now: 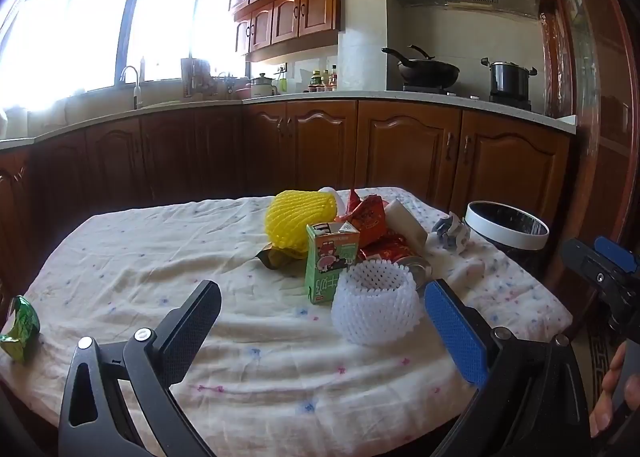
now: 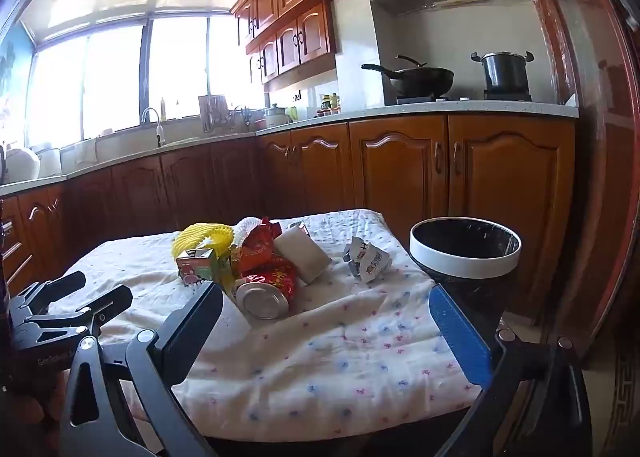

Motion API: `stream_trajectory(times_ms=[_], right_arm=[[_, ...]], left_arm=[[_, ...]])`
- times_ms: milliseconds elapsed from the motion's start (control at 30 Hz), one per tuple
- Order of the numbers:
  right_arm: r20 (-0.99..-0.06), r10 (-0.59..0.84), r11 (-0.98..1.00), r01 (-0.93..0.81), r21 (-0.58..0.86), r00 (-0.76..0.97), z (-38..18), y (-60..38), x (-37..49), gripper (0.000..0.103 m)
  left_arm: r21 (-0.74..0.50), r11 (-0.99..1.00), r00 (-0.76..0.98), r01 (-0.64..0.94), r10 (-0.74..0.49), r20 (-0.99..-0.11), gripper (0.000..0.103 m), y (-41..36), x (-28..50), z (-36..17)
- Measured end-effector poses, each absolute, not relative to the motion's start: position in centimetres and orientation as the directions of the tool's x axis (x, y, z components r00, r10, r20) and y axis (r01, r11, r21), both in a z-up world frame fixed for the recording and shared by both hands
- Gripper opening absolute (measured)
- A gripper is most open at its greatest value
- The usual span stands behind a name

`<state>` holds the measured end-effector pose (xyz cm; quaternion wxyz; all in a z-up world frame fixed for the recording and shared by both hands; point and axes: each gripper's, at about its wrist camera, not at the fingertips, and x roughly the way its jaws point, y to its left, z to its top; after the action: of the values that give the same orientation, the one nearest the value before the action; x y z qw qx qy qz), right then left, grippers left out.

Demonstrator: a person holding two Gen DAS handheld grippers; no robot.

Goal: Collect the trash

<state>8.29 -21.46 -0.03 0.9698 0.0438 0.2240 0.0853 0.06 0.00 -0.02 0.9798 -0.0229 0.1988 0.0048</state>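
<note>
Both my tools, left tool (image 1: 322,327) and right tool (image 2: 326,323), gape wide and empty above the tabletop (image 1: 248,369). Trash sits piled at twelve o'clock, the bin (image 2: 466,257) at two. I'd take the white net (image 1: 376,303) first, squeezing gently across its rim.

Tablecloth (image 1: 160,249): thin wrinkled cotton, matt. Foam fruit net (image 1: 374,303): white, spongy mesh. Can (image 2: 266,293): shiny metal base (brushed look). Cabinets (image 1: 404,145): glossy varnished wood.
</note>
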Motion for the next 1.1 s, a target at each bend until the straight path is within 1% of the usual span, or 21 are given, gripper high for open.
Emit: stream_trajectory(times_ms=[133, 233, 1100], right_arm=[[-0.427, 0.191, 0.980, -0.151, 0.126, 0.884, 0.10, -21.18, 8.09, 0.103], [-0.425, 0.192, 0.979, -0.142, 0.147, 0.884, 0.38, -21.65, 7.92, 0.103], [-0.436, 0.198, 0.978, -0.147, 0.149, 0.878, 0.46, -21.18, 7.85, 0.103]], left_arm=[[-0.042, 0.999, 0.926, -0.005, -0.011, -0.378, 0.102, 0.05, -0.12, -0.09], [-0.036, 0.999, 0.925, -0.002, -0.012, -0.379, 0.102, -0.18, -0.51, 0.01], [-0.030, 1.000, 0.923, -0.001, -0.011, -0.386, 0.102, -0.24, -0.26, 0.15]])
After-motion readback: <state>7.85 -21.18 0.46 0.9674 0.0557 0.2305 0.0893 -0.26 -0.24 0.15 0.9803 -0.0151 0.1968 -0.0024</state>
